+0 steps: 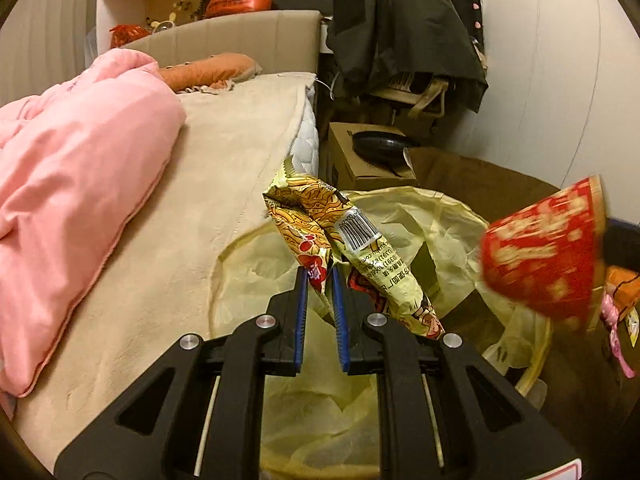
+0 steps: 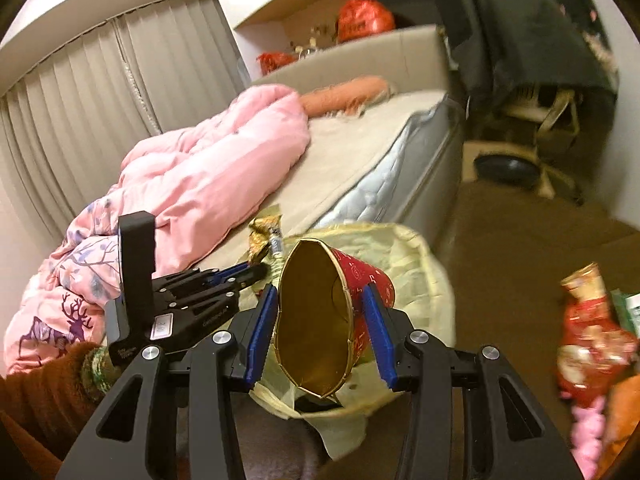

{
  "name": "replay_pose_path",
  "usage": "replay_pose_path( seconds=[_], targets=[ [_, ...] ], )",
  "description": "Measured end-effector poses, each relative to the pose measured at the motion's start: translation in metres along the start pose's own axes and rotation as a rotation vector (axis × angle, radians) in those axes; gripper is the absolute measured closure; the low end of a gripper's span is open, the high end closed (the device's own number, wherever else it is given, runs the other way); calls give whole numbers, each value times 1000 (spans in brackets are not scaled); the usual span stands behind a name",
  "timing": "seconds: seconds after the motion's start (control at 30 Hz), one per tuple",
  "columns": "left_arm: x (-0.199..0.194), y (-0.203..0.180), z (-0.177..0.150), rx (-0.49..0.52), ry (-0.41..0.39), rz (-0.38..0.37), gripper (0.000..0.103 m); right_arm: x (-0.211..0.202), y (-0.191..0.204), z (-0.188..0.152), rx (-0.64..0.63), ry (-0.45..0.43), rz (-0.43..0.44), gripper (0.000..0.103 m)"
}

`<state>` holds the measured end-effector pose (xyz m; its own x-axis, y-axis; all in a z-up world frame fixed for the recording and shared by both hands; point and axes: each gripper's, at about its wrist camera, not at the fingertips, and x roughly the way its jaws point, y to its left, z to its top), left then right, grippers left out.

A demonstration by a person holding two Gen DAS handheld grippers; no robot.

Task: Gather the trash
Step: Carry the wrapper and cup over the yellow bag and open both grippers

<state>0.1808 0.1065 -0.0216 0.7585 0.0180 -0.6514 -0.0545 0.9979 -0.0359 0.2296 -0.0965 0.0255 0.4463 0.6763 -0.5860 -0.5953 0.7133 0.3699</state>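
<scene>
Our left claw (image 1: 320, 280) is clenched on a crumpled yellow noodle wrapper (image 1: 320, 216). We pinch it by its bottom end, so most of it sticks up past the claw tips and hangs free. That way it can just drop when we let go.

Our right claw (image 2: 320, 304) is grasping a red paper cup (image 2: 320, 316). Its blue pads squeeze the cup's sides, so the gold mouth is squashed into a long oval. The mouth faces back at us.

The trash bin (image 1: 248, 280) with its pale yellow bag is our landmark. Both claws are over the bin's open top, the wrapper toward the bed side and the cup beside it. We think we hold both things there to drop them in.

The bin stands right against the side of the bed (image 1: 224, 152). On that side the mattress edge is close, so there is little room. The pink blanket (image 1: 80, 168) lies farther off on the bed. On the bin's other side the brown floor (image 2: 520, 240) is open. More bright snack packs (image 2: 592, 340) lie there, near the bin, not yet picked up. Behind the bin sits a cardboard box (image 1: 360, 160).
</scene>
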Motion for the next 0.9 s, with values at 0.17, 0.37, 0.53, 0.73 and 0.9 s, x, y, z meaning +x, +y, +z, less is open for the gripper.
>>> replay_pose_path(
  seconds=[0.17, 0.37, 0.53, 0.73, 0.9],
  targets=[
    [21, 1, -5, 9, 89, -55, 91, 39, -25, -12, 43, 85, -29, 62],
    [30, -2, -17, 10, 147, -98, 91, 54, -37, -18, 34, 115, -60, 62],
    [36, -4, -23, 7, 164, -90, 91, 60, -36, -19, -4, 119, -86, 61],
    [45, 0, -13, -28, 180, -109, 89, 64, -31, -18, -33, 118, -105, 60],
    [39, 12, -10, -93, 198, -165, 69, 65, -27, -17, -46, 123, -125, 51]
  ],
)
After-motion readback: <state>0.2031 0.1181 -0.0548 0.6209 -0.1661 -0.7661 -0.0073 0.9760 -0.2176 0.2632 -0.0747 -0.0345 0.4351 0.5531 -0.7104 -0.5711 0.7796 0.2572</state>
